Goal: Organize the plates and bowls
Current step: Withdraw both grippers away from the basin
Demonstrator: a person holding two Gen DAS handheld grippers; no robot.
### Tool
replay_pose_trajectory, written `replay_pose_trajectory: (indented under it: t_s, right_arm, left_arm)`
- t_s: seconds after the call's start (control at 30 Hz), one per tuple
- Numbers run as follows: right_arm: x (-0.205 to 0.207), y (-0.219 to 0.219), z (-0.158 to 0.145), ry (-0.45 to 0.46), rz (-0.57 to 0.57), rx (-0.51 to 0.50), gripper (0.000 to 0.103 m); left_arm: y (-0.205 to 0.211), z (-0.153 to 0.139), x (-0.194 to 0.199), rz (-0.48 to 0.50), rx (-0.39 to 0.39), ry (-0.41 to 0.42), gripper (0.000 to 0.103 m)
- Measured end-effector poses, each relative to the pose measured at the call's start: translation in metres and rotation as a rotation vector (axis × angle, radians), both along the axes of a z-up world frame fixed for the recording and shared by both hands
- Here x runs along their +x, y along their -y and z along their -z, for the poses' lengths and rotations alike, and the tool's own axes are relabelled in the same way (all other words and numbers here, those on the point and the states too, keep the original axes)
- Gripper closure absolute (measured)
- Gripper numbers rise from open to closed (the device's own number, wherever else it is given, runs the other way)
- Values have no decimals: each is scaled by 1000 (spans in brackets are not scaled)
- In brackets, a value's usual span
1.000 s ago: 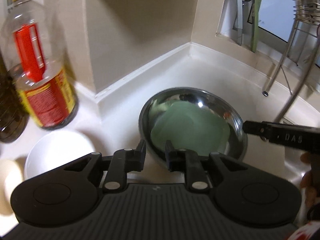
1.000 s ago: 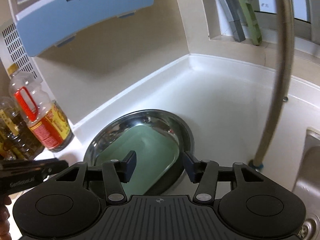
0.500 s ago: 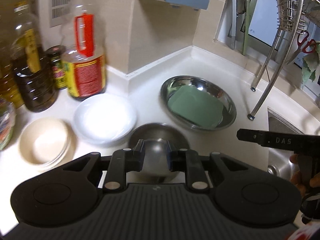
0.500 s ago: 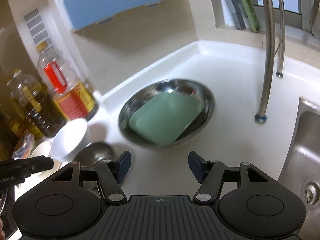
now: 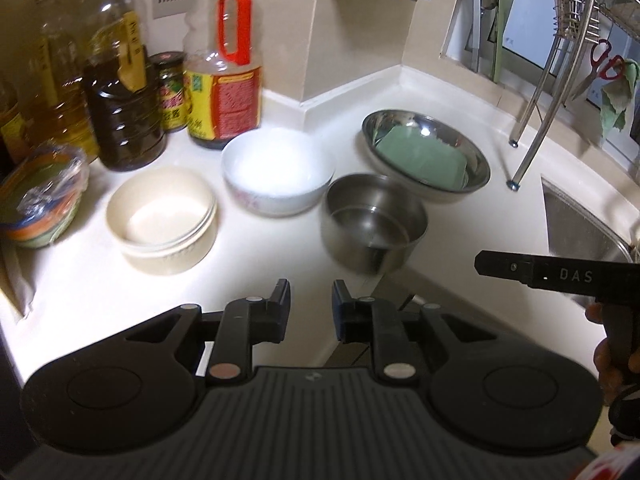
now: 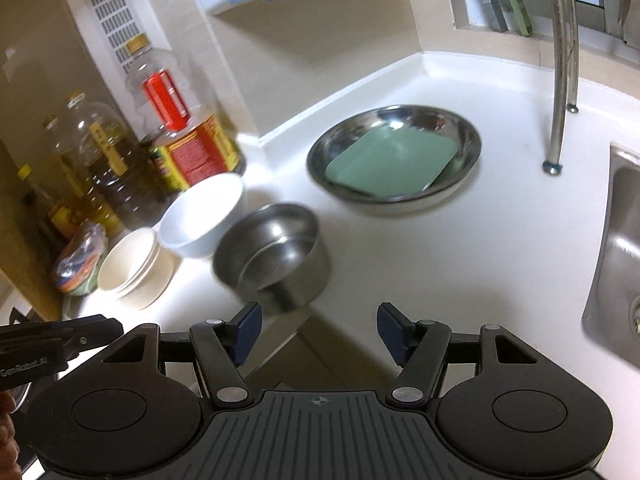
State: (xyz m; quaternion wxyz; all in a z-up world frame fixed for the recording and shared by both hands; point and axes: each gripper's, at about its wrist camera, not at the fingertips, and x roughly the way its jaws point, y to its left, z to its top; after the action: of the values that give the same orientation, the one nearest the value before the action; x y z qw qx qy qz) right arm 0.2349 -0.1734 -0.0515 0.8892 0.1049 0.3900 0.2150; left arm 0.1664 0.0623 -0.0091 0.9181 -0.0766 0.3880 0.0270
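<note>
A wide steel bowl [image 5: 476,160] [image 6: 468,136] holding a green rectangular plate [image 5: 420,158] [image 6: 390,162] sits near the counter's back corner. In front of it stands a smaller steel bowl [image 5: 372,224] [image 6: 276,256]. To its left are a white bowl [image 5: 278,168] [image 6: 204,214] and stacked cream bowls [image 5: 162,218] [image 6: 132,266]. My left gripper [image 5: 311,300] hangs over the counter's front edge, its jaws a narrow gap apart with nothing between them. My right gripper [image 6: 319,328] is open wide and empty, just in front of the small steel bowl.
Oil and sauce bottles [image 5: 120,92] [image 6: 184,132] line the wall at left, beside a bowl covered in plastic wrap [image 5: 40,196]. A steel sink [image 5: 580,224] [image 6: 624,248] lies to the right, behind the dish rack's metal legs [image 5: 536,128] [image 6: 560,80].
Both grippers have drawn back from the wide steel bowl, so the small steel, white and cream bowls now show. The right jaws stand wider apart than a second ago.
</note>
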Motion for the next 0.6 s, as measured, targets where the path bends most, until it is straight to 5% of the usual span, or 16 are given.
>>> replay_pose_trajectory:
  t_s: [0.6]
  right_arm:
    - [-27,-41,10,-23,-189,-5,39]
  left_arm:
    - [-11,8,-40,-137,15,-36,84]
